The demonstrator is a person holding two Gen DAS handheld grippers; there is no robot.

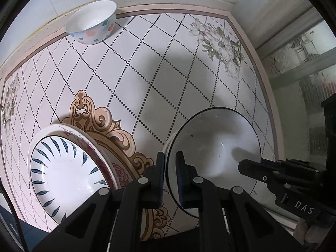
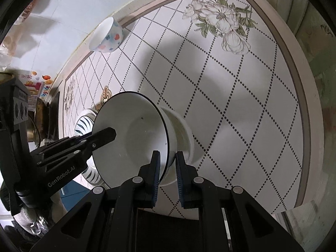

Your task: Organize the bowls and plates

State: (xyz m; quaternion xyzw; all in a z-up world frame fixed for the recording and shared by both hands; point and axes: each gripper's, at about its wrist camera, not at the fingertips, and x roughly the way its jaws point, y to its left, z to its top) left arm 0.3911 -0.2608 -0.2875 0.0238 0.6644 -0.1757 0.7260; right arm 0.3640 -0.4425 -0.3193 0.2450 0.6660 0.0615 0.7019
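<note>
Two wrist fisheyes, close and steeply downward — shared: dark-rimmed bowl [image 1: 214, 147], patterned tabletop [image 1: 147, 63].

"DAS" is printed on the right gripper [image 1: 303, 208]; "GenRobot.AI" runs along the left gripper [image 2: 61, 176].

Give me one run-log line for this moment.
left gripper: shut on white bowl rim | right gripper: shut on opposite rim | bowl above table | plates stacked | floral bowl at far edge
</note>
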